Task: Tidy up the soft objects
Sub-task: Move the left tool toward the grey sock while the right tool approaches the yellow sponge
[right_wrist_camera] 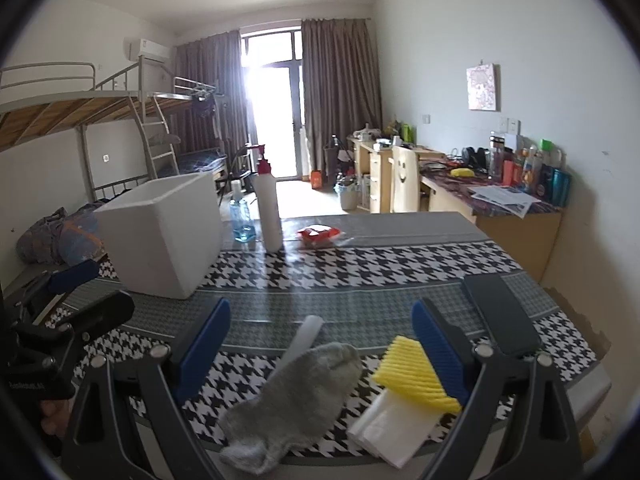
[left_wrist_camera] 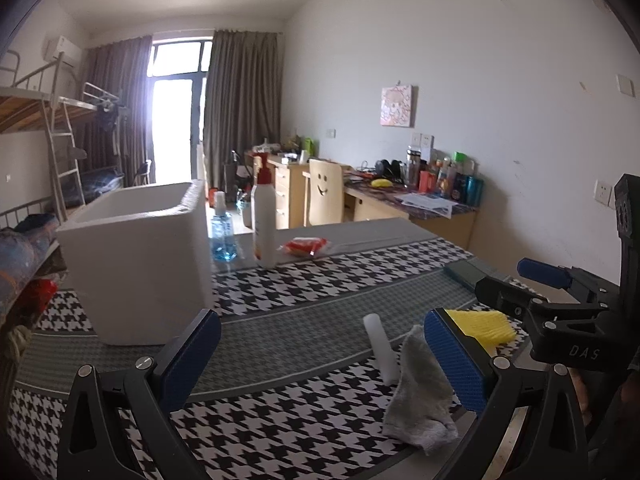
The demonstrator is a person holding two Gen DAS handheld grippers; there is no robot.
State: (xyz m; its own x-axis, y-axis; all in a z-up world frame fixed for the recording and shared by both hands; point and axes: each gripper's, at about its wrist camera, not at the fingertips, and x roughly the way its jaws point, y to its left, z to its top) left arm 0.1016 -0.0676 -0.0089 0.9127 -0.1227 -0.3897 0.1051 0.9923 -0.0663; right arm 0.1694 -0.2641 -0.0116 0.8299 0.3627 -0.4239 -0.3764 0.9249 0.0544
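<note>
Two hand-held tongs hover low over a bench (right_wrist_camera: 400, 264) covered in black-and-white houndstooth cloth. The right tongs (right_wrist_camera: 320, 344) are spread wide with nothing between the blue pads. The left tongs (left_wrist_camera: 320, 356) are likewise spread and empty.

A limp grey cotton sock (right_wrist_camera: 296, 396) lies flat on the cloth inside the right tongs' opening, a little toward their left finger. Its long axis runs diagonally, toe end up near the middle and cuff end trailing toward the camera at lower left. From the left tongs, the same sock (left_wrist_camera: 420, 392) sits beside their right finger, off centre. The right tongs appear the better placed for picking it up.

Just to the sock's right lies a yellow ribbed foam sponge (right_wrist_camera: 412, 376), partly overlapping a white foam sheet (right_wrist_camera: 394, 426). A thin white foam strip (right_wrist_camera: 304, 338) lies touching the sock's far end. The open white foam box (right_wrist_camera: 160, 236), probably where the soft things go, stands well apart at far left.

Only the right view shows the white sheet and the whole sock. The left view shows the box's hollow inside (left_wrist_camera: 136, 200) and the right tongs from the side, but hides most of the sponge (left_wrist_camera: 480, 326) behind its own finger.
</note>
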